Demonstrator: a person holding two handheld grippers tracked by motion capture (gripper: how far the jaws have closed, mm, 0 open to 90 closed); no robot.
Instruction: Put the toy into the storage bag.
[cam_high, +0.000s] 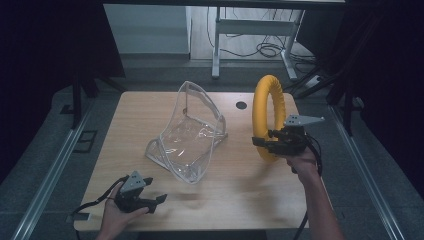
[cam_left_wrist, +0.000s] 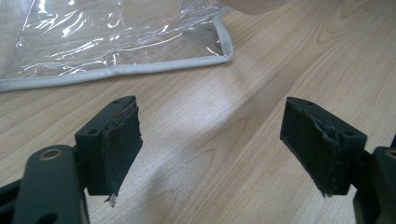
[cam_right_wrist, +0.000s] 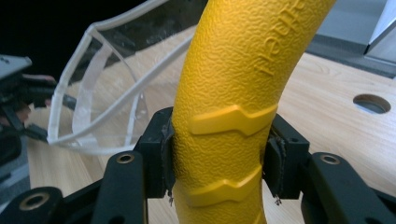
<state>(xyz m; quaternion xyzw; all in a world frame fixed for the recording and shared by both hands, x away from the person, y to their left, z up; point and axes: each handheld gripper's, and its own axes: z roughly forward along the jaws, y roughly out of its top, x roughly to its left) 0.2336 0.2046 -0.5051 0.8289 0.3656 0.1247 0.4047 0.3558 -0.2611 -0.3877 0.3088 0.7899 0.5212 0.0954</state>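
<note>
A yellow textured ring stands on edge above the table's right side, and my right gripper is shut on its lower part. In the right gripper view both pads press the yellow ring from either side. A clear plastic bag with pale edging stands open in the middle of the wooden table, left of the ring. My left gripper rests near the front left edge, open with nothing between its fingers. Its own view shows the left gripper over bare wood, with the bag's corner just ahead.
A round cable hole sits in the tabletop behind the bag. Beyond the far edge stands a white desk frame with loose cables on the floor. Dark curtains flank both sides.
</note>
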